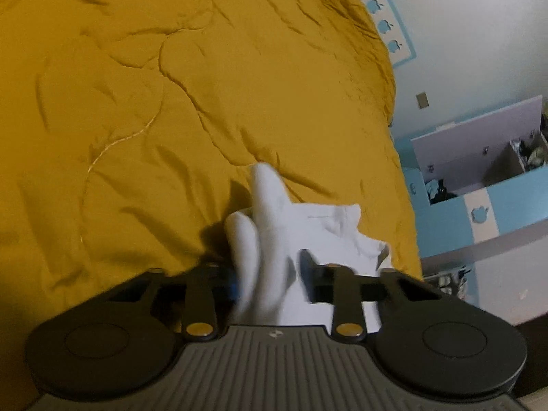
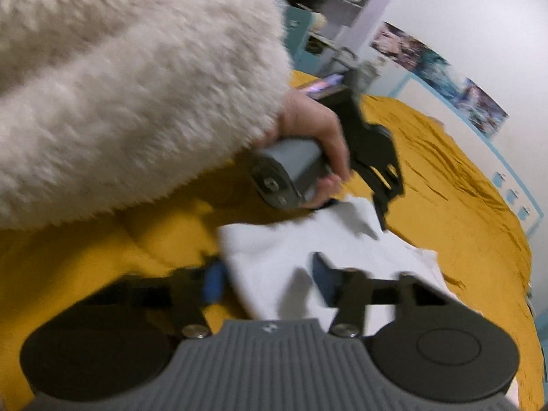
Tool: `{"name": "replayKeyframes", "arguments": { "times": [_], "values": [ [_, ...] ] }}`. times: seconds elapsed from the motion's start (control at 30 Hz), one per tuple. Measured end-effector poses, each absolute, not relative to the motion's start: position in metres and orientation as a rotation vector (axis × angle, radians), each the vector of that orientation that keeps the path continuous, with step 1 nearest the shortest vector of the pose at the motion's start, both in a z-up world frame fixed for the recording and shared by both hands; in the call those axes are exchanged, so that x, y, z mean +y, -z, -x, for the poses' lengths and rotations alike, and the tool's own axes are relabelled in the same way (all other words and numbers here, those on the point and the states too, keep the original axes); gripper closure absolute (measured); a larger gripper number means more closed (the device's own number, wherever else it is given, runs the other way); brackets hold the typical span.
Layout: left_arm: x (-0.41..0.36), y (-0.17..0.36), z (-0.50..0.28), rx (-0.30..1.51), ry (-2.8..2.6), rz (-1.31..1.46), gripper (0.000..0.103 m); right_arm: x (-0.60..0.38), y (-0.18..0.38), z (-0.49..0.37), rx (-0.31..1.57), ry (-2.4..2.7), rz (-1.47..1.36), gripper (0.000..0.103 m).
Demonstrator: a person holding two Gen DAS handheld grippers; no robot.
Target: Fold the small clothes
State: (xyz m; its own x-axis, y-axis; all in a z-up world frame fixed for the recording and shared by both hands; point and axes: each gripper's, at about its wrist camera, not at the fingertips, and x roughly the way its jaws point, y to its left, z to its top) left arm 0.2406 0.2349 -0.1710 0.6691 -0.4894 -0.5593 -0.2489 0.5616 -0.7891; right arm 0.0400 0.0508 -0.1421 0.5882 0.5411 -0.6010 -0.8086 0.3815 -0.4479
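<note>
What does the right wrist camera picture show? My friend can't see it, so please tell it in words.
The right gripper has a white garment between its fingers on a mustard-yellow bedspread. Further off, a hand in a fluffy cream sleeve holds the left gripper down at the far edge of the same cloth. The picture is blurry.

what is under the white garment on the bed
The white garment lies on a mustard quilt, which shows all around it. Whatever is directly beneath the cloth is covered, so only quilt can be assumed there.
</note>
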Motion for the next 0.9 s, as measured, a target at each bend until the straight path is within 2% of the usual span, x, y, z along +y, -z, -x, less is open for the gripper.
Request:
{"name": "replayKeyframes", "arguments": {
  "times": [0.03, 0.07, 0.13, 0.23, 0.47, 0.7, 0.9],
  "values": [
    [0.236, 0.173, -0.24, 0.859, 0.172, 1.01, 0.085, 0.052, 0.144, -0.036, 0.371, -0.887, 0.807, 0.093],
    [0.238, 0.175, -0.238, 0.852, 0.174, 1.036, 0.087, 0.052, 0.144, -0.033, 0.355, -0.884, 0.817, 0.093],
    [0.241, 0.174, -0.236, 0.838, 0.167, 1.061, 0.088, 0.049, 0.141, -0.036, 0.354, -0.878, 0.794, 0.098],
    [0.237, 0.164, -0.236, 0.83, 0.167, 1.026, 0.088, 0.041, 0.134, -0.049, 0.416, -0.892, 0.704, 0.1],
    [0.225, 0.136, -0.247, 0.87, 0.131, 0.984, 0.089, -0.014, 0.094, -0.114, 0.672, -0.92, 0.268, 0.101],
    [0.174, 0.093, -0.273, 0.799, 0.172, 0.92, 0.089, -0.104, 0.064, -0.152, 0.679, -0.751, -0.003, 0.101],
    [0.095, 0.07, -0.315, 0.828, 0.212, 0.83, 0.089, -0.192, 0.049, -0.17, 0.637, -0.585, -0.177, 0.101]
  ]
}}
